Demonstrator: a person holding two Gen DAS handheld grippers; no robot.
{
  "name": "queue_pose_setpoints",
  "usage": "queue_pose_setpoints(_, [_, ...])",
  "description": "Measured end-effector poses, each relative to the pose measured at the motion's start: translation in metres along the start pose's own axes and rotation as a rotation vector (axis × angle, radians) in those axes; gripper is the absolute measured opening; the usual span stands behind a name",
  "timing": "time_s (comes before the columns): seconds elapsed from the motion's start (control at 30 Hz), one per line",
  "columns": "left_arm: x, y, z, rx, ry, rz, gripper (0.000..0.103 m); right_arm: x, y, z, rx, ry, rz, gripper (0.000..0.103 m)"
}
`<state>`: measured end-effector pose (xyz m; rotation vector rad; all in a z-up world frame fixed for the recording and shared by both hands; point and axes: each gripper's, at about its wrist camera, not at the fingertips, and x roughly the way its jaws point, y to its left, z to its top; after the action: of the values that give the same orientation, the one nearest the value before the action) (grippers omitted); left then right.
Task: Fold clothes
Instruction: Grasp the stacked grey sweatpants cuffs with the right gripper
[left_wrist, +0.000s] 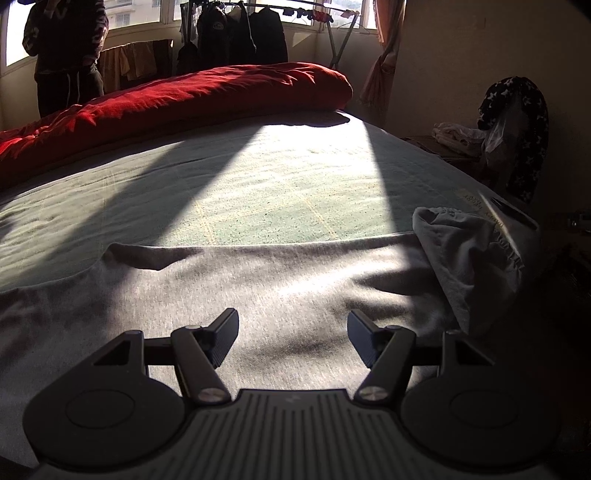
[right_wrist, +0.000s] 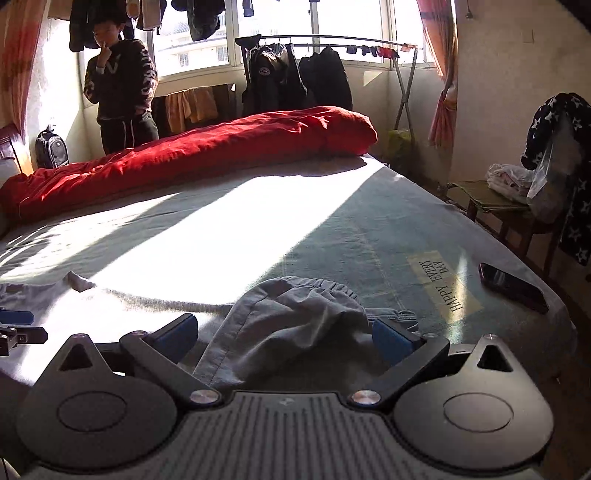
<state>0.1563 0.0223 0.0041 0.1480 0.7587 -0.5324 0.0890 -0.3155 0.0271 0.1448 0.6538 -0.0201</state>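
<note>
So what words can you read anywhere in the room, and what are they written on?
"HAPPY EVERY DAY": a pale patch on the green bed sheet, beside the phone.
The same patch in the left wrist view: too blurred to read.
White letters down the sweatshirt sleeve of the person by the window: cannot be made out.
Round badge on a hanging dark jacket: too small to read.

Your right gripper (right_wrist: 282, 338) hangs low over the bed (right_wrist: 332, 229), jaws spread wide around a bunched grey garment (right_wrist: 295, 325), pads clear of the cloth. A dark phone (right_wrist: 513, 287) lies near the bed's right edge, red duvet (right_wrist: 207, 151) rolled beyond, a person (right_wrist: 122, 96) by the window.
</note>
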Motion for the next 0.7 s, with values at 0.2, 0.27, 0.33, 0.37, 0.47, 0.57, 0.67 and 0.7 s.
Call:
queue_pose_setpoints(0.2, [0.022, -0.019, 0.006, 0.03, 0.05, -0.021, 0.068, 0.069, -0.002, 0.009, 0.086, 0.172, 0.136, 0.099])
queue_pose_setpoints(0.27, [0.03, -0.025, 0.008, 0.041, 0.073, -0.027, 0.068, 0.086, -0.001, 0.015, 0.097, 0.205, 0.176, 0.099])
queue_pose_setpoints(0.33, [0.038, -0.03, 0.009, 0.042, 0.091, -0.035, 0.068, 0.105, -0.002, 0.021, 0.128, 0.243, 0.218, 0.099])
queue_pose_setpoints(0.37, [0.041, -0.032, 0.009, 0.041, 0.097, -0.037, 0.068, 0.115, -0.003, 0.023, 0.145, 0.263, 0.24, 0.099])
queue_pose_setpoints(0.47, [0.05, -0.037, 0.009, 0.041, 0.112, -0.038, 0.068, 0.137, -0.009, 0.021, 0.182, 0.303, 0.248, 0.099])
queue_pose_setpoints(0.57, [0.061, -0.039, 0.008, 0.029, 0.132, -0.039, 0.068, 0.149, -0.025, 0.01, 0.215, 0.342, 0.219, 0.099])
queue_pose_setpoints(0.67, [0.073, -0.045, 0.007, 0.037, 0.149, -0.059, 0.068, 0.146, -0.049, -0.008, 0.257, 0.372, 0.208, 0.099])
queue_pose_setpoints(0.7, [0.076, -0.049, 0.009, 0.045, 0.149, -0.07, 0.068, 0.141, -0.055, -0.012, 0.267, 0.365, 0.209, 0.099])
